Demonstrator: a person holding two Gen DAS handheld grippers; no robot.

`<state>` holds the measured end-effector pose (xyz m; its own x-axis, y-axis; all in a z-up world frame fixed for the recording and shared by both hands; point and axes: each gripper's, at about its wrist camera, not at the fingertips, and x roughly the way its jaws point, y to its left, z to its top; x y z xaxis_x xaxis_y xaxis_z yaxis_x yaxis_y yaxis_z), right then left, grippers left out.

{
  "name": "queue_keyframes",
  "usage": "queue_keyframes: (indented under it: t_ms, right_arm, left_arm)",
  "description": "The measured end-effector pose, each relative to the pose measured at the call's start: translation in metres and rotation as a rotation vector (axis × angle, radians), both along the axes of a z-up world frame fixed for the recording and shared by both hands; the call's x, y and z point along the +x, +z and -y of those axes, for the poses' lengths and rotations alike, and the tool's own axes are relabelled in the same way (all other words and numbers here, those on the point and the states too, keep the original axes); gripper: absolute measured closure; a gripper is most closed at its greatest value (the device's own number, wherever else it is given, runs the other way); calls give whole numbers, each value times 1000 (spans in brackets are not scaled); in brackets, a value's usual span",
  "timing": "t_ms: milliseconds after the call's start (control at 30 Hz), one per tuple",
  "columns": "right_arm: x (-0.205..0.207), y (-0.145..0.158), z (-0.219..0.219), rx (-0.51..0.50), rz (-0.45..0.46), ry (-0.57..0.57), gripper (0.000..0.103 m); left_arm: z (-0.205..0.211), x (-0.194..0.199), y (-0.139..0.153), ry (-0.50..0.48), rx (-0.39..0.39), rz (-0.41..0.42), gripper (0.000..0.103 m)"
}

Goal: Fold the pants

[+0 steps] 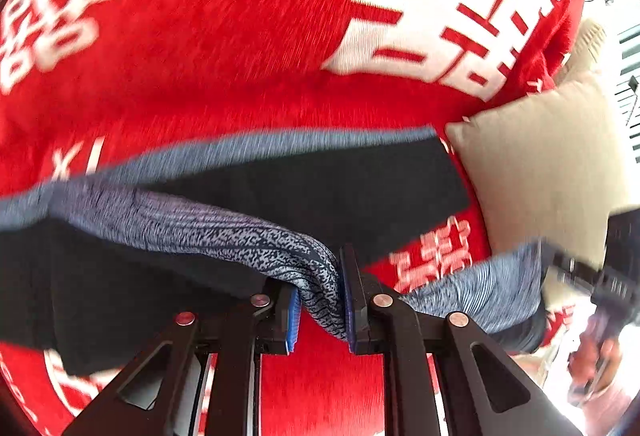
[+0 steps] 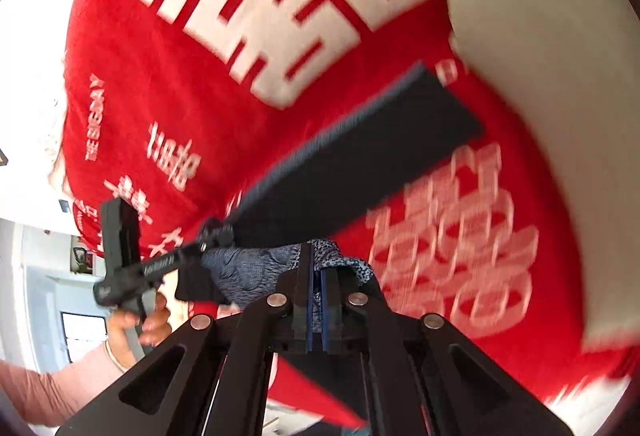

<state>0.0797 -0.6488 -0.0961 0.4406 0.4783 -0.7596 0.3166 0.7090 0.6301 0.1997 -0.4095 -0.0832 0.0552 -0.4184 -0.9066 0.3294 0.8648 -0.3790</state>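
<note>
The pants (image 1: 280, 212) are black with a grey-blue speckled waistband. They hang stretched above a red blanket. My left gripper (image 1: 320, 300) is shut on the bunched waistband. In the right wrist view the pants (image 2: 360, 156) stretch away as a long dark leg. My right gripper (image 2: 316, 300) is shut on the speckled waistband too. The left gripper (image 2: 216, 240) shows at the left of that view, held by a hand and clamped on the same band. The right gripper body shows blurred at the right edge of the left wrist view (image 1: 612, 276).
A red fleece blanket (image 1: 240, 36) with large white characters covers the surface below. A beige cushion (image 1: 536, 164) lies at the right, next to the pants' hem. It also shows in the right wrist view (image 2: 560, 76). A bright room lies beyond the blanket's edge.
</note>
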Motion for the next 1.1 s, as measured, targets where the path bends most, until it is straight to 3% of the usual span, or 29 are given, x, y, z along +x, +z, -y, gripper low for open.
queue_keyframes:
  t_ms: [167,300,367,433,533,667,733,800,933,967,1000,1100]
  right_arm:
    - [104,-41,23,-145,-62,125,100]
    - [156,-82,26,-227,-127,203,100]
    - [175,-101,24,-254,-158,233,100]
    - [184,-115,21,-307,-190,255,100]
    - [186,-133,28,-367,-248,238,100]
    - [182,-132,47,-309,-263,172,97]
    - [176,-115,46,-330,-243,173,82]
    - [163,-91,45,-392,-206,133,29]
    - [135,-48,39,-456,-93,88,30]
    - [133,-44,36,-462,-78,94,38]
    - [132,-42,33,-463,-71,111,53]
    - [141,-61,26,-447,-114,169,74]
  left_arm:
    - [31,43,-28,-22,60,-10,82]
    - [42,55,-43,-69,92,-52,80]
    - [41,49,-40,-88,108,-45,71]
    - [34,41,-31,-74,163,5,41]
    - [20,33,-21,-58,198,29,40]
    - [13,30,-29,-39,338,83,40]
    - [14,35,-37,2,345,69,40]
    - [16,41,-45,23,354,80,40]
    - [33,36,-73,-2,410,77,40]
    - [36,33,-79,-11,416,71,40]
    - [39,30,-84,-17,422,67,40]
    - [43,19,-91,-20,439,77,40]
